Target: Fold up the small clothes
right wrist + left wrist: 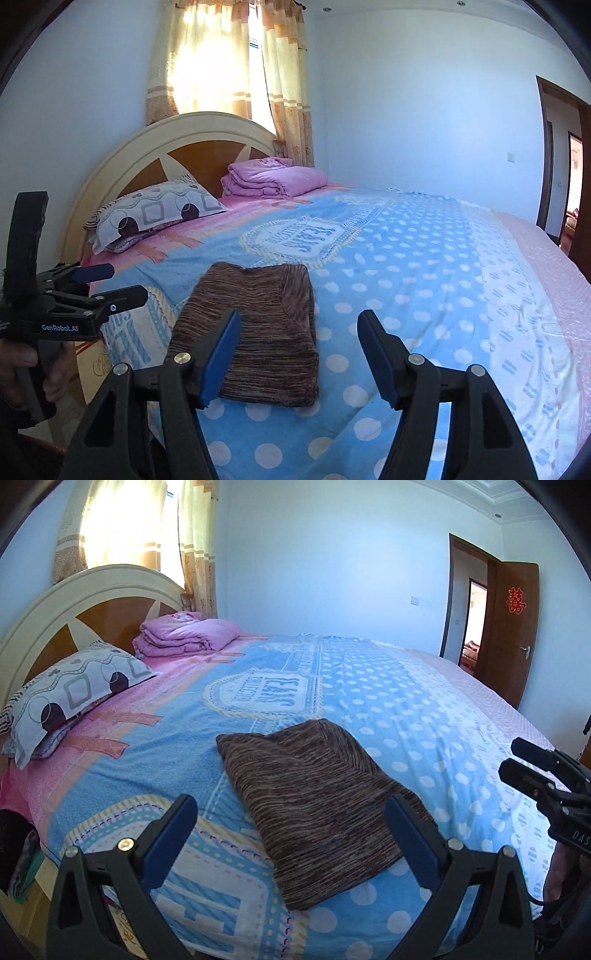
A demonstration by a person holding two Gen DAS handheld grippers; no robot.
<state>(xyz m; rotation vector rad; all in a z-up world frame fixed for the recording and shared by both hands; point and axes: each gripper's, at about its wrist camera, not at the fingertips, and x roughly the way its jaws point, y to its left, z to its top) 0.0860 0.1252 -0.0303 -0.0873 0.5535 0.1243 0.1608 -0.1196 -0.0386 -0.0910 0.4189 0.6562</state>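
A brown striped garment [317, 805] lies folded into a neat rectangle on the blue dotted bedspread [406, 709], near the bed's front edge. It also shows in the right wrist view [258, 332]. My left gripper [291, 812] is open and empty, held above and just in front of the garment. My right gripper [299, 332] is open and empty, raised above the garment's right side. The right gripper also shows at the right edge of the left wrist view [532, 760], and the left gripper at the left of the right wrist view [118, 284].
A patterned pillow [74, 698] and a folded pink quilt [184, 635] lie by the headboard [55, 609]. A curtained window [129, 528] is behind. An open wooden door [509, 635] stands at the far right. The bedspread [424, 277] stretches flat to the right.
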